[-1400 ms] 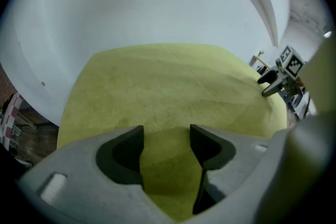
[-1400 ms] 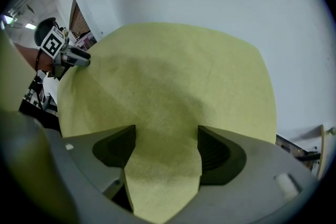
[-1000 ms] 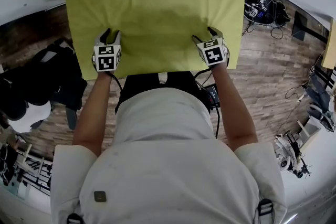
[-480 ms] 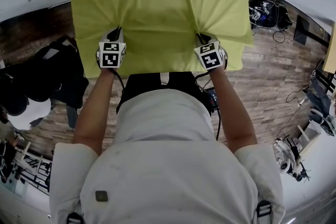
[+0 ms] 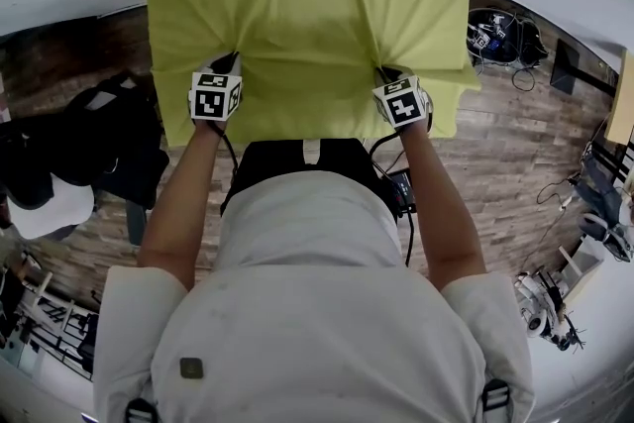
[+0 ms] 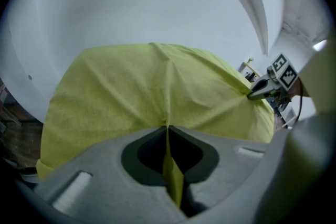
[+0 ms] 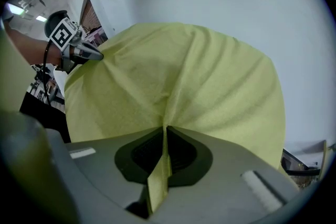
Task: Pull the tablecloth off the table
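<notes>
The left forearm [image 5: 181, 203] and right forearm [image 5: 436, 208] are bare and reach forward from the torso, roughly parallel. They end in 2 grippers held level with each other and well apart. The left gripper [image 5: 234, 60] has its 2 jaws pressed together on a thin pinched fold of the yellow tablecloth [image 5: 307, 15]. The right gripper [image 5: 382, 72] is clamped the same way, with a fold caught between its jaws. Both marker cubes face up toward the head.
</notes>
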Available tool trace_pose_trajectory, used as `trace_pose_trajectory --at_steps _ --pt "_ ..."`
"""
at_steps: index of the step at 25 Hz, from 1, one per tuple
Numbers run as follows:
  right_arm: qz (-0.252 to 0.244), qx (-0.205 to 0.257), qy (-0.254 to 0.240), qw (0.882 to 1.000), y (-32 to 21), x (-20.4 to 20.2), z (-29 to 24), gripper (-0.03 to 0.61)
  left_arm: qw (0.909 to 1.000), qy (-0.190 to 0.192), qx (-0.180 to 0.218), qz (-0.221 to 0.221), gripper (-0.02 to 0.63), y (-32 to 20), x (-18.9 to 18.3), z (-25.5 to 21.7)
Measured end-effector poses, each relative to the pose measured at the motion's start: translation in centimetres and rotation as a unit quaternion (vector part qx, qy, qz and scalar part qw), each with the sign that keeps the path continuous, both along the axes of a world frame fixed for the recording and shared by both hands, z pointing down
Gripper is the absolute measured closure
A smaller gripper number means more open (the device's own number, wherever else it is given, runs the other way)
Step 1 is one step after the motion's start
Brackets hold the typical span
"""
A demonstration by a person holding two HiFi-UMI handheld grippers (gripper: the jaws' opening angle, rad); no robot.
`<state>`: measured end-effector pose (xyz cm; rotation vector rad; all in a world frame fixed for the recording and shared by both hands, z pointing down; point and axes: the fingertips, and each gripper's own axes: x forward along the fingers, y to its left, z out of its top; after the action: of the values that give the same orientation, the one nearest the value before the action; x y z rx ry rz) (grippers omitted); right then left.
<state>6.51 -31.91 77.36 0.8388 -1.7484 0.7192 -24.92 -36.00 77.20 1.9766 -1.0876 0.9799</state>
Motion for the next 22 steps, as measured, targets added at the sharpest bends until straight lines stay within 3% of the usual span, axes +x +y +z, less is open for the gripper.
trace_pose_trajectory --at_steps 14,22 --pt "0.029 0.078 -0.038 0.996 -0.8 -2.6 -7.1 0.563 0.9950 0.090 0.044 0.001 0.615 -0.3 -0.6 -8.9" --pt "0.061 0.115 -0.054 0.990 0.0 -3.0 -11.6 0.561 0.9902 0.116 0.075 0.019 0.615 0.6 -0.8 -13.3"
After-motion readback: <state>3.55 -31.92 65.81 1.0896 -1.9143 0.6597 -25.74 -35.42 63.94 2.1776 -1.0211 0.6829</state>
